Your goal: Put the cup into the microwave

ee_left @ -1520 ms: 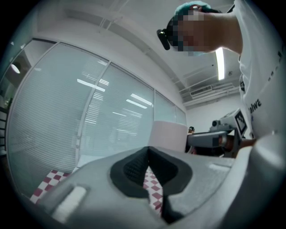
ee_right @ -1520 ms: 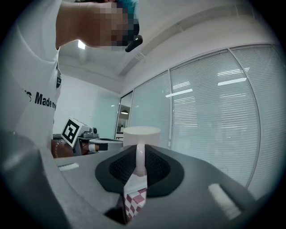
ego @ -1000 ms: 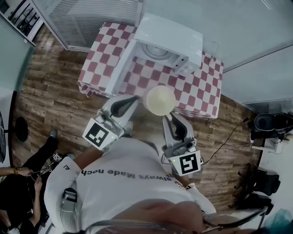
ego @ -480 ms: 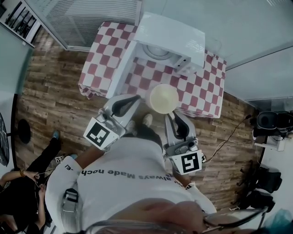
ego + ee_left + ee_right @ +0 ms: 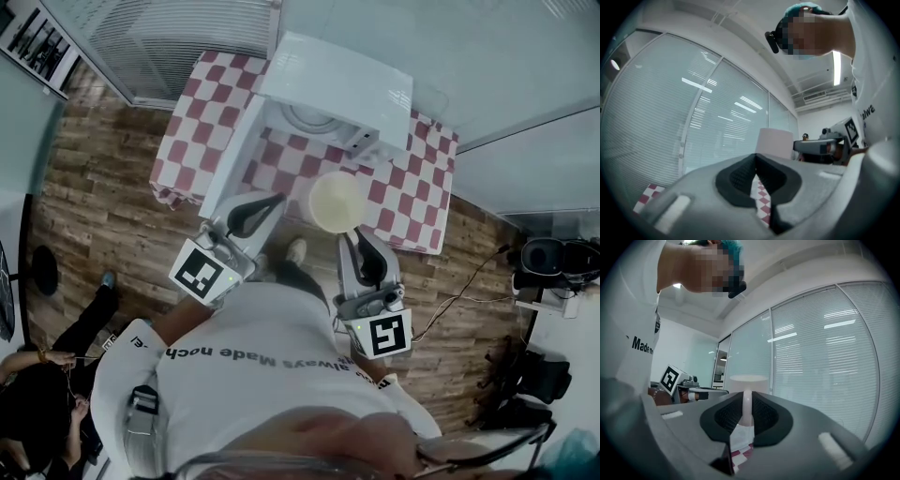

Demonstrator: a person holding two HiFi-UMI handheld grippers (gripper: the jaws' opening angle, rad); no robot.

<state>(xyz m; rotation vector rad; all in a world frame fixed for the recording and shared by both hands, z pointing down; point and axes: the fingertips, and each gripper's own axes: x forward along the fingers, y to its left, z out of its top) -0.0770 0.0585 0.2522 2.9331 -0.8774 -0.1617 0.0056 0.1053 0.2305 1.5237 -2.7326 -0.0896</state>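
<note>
A cream cup (image 5: 336,202) hangs over the front edge of the checkered table (image 5: 412,197), held by its handle (image 5: 746,408) in my right gripper (image 5: 349,236), which is shut on it. In the right gripper view the cup (image 5: 747,383) stands upright just beyond the pads. The white microwave (image 5: 342,80) sits on the table behind it, its door (image 5: 230,159) swung open to the left and its turntable (image 5: 309,120) showing. My left gripper (image 5: 274,200) is level to the left of the cup, shut and holding nothing; its view shows the cup (image 5: 774,140) ahead to the right.
Glass walls with blinds (image 5: 178,37) rise behind the table. A seated person (image 5: 47,375) is on the wooden floor at lower left. Dark equipment (image 5: 553,262) and a cable (image 5: 464,291) lie at the right.
Both grippers and the cup have moved forward toward the table; the cup now hangs over the table's front edge, closer to the open microwave. Both grips are unchanged.
</note>
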